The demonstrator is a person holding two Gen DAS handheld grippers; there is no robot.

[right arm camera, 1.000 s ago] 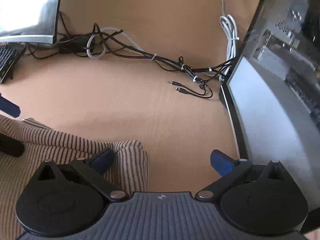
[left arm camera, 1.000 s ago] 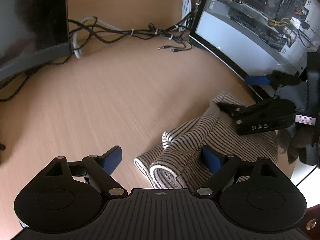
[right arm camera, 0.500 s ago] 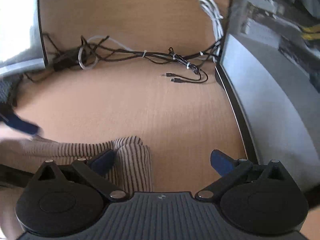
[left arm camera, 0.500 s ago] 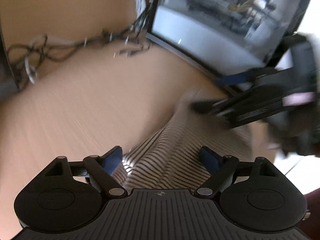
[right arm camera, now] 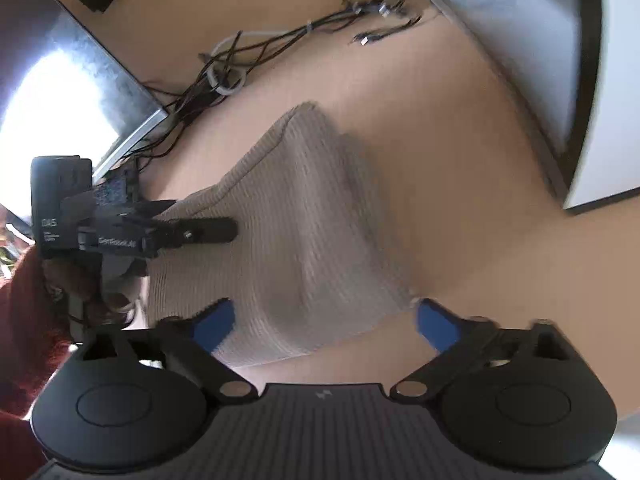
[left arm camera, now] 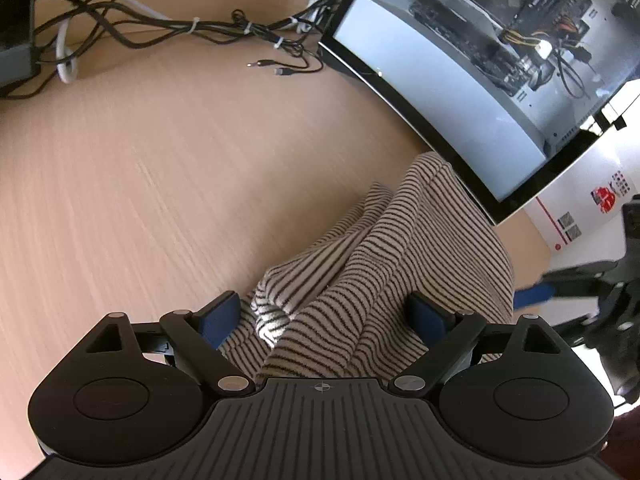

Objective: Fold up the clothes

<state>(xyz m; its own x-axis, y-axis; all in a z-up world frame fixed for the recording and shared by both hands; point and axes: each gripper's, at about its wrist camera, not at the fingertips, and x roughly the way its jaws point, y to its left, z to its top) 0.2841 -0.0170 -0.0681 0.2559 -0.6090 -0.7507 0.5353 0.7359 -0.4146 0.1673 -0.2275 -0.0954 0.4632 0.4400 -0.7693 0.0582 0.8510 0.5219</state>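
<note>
A beige garment with thin dark stripes (left arm camera: 384, 264) lies bunched on the wooden desk. My left gripper (left arm camera: 326, 316) is open, its blue-tipped fingers astride the near part of the cloth. In the right wrist view the same garment (right arm camera: 288, 232) looks blurred, and the left gripper (right arm camera: 192, 234) reaches onto it from the left. My right gripper (right arm camera: 324, 320) is open and hovers over the garment's near edge. It also shows at the right edge of the left wrist view (left arm camera: 536, 294).
An open computer case (left arm camera: 480, 60) stands just right of the garment. A tangle of cables (left arm camera: 180, 28) lies at the back of the desk. A monitor base (right arm camera: 80, 92) stands at the back left. Bare desk (left arm camera: 140, 184) spreads to the left.
The right gripper has let go of the cloth, drawn back and turned, so the garment now lies in front of it. The left gripper has moved over the cloth, jaws astride it.
</note>
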